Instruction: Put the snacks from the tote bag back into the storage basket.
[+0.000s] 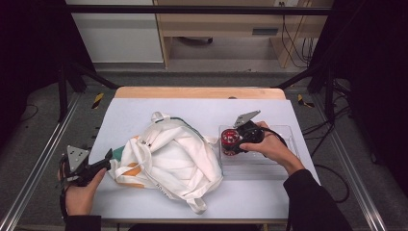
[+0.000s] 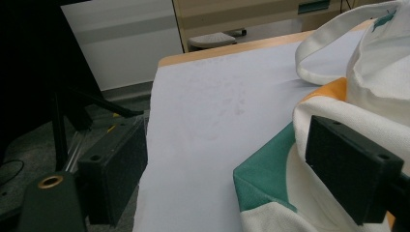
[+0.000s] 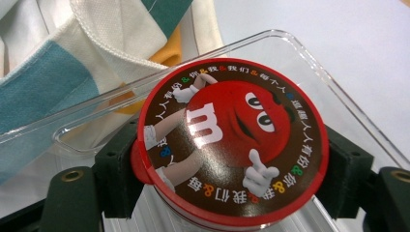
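Your right gripper (image 1: 234,143) pinches the red-lidded candy tub (image 1: 230,140) over the clear tray (image 1: 284,161).

The tub sits between both black jaws, just beside the white canvas bag (image 1: 168,159). Your left gripper (image 1: 107,159) rests at the bag's left edge with its jaws spread; one jaw lies on the cloth.

Left hand (image 1: 79,192) low at the near left corner, forearm in from below; left gripper (image 1: 107,156) points right, jaws wide apart, gripping nothing. Right arm in a dark sleeve reaches forward; right hand (image 1: 272,144) wraps the right gripper (image 1: 230,143), pointing left, jaws clamped on a round load.
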The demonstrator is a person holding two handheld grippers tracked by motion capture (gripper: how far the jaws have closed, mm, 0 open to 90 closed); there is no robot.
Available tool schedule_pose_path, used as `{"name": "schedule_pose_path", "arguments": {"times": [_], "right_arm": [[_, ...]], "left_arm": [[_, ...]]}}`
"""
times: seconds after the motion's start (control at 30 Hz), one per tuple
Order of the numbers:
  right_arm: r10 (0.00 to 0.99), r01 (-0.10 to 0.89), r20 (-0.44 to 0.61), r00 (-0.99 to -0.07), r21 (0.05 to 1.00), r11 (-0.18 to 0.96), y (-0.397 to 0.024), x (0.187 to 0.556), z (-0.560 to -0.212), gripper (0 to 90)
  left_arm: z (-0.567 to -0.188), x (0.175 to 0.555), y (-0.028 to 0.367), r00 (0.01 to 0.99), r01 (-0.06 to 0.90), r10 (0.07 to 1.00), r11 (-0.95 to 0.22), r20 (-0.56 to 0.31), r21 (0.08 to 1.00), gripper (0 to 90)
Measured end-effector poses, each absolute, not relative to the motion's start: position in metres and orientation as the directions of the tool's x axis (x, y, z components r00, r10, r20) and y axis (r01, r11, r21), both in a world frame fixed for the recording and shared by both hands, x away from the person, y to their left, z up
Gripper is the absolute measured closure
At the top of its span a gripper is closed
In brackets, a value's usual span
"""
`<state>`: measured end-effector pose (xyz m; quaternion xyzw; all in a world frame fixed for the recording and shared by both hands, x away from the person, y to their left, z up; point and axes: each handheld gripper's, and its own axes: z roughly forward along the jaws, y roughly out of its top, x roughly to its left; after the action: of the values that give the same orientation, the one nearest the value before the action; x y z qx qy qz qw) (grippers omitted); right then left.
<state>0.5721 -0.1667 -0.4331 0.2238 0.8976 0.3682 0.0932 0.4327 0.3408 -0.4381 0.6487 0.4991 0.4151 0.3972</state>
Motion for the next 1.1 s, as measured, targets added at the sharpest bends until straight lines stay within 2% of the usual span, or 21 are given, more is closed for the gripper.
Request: {"name": "schedule_pose_path", "arguments": {"times": [1.1], "right_arm": [[0.463,0.322,-0.034,-0.886,0.675,0.664,-0.16,0.5667,-0.4369,24.7]], "left_arm": [[-0.4378,0.4328,0.3402,0.159,0.316,0.976,-0.191,0.146,0.929,15.0]]}}
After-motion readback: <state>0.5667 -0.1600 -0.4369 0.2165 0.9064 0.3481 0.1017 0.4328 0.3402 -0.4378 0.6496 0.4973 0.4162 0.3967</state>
